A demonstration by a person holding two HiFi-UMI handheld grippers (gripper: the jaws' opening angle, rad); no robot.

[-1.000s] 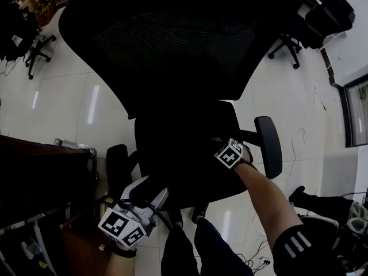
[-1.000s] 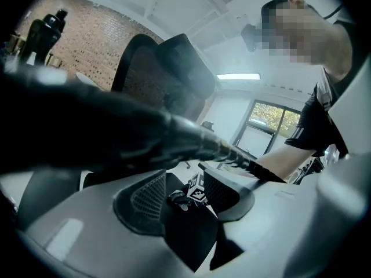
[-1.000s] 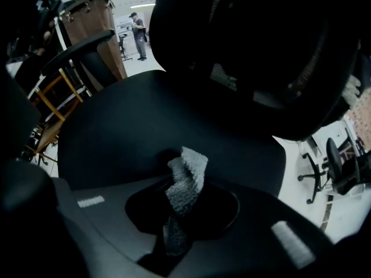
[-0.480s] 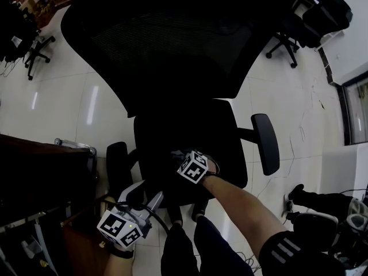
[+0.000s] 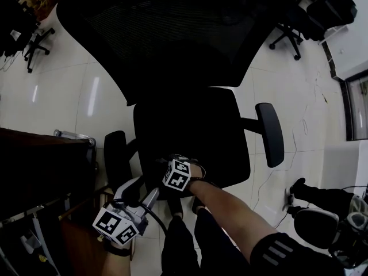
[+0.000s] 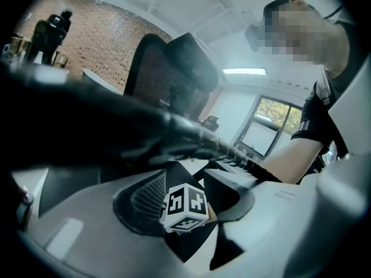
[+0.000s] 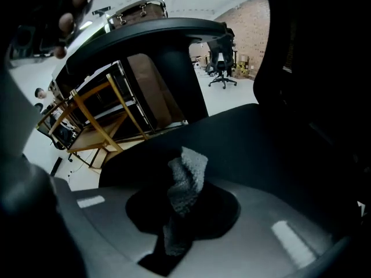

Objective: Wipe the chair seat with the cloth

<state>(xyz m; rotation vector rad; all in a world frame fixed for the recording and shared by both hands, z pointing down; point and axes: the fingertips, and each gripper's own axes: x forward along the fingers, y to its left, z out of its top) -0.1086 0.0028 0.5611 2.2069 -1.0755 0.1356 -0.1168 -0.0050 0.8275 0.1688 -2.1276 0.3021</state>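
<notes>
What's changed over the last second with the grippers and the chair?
The right gripper, shut on the cloth, swept across the seat from near the right armrest to the front left edge. The left gripper stayed low and open by the left armrest.

Chair seat (image 5: 195,131): black, plain.
Backrest (image 5: 172,33), far: black, fine mesh pattern.
Cloth (image 7: 186,181): grey, nubbly knit.
Left gripper (image 5: 144,193), right gripper (image 7: 177,236): pale grey bodies; cubes white with black square markers.
Floor (image 5: 57,91): white glossy tile.
Sleeve (image 5: 282,252), near right: black, white stripes.
Wall (image 6: 98,39), far left: red-brown brick.
</notes>
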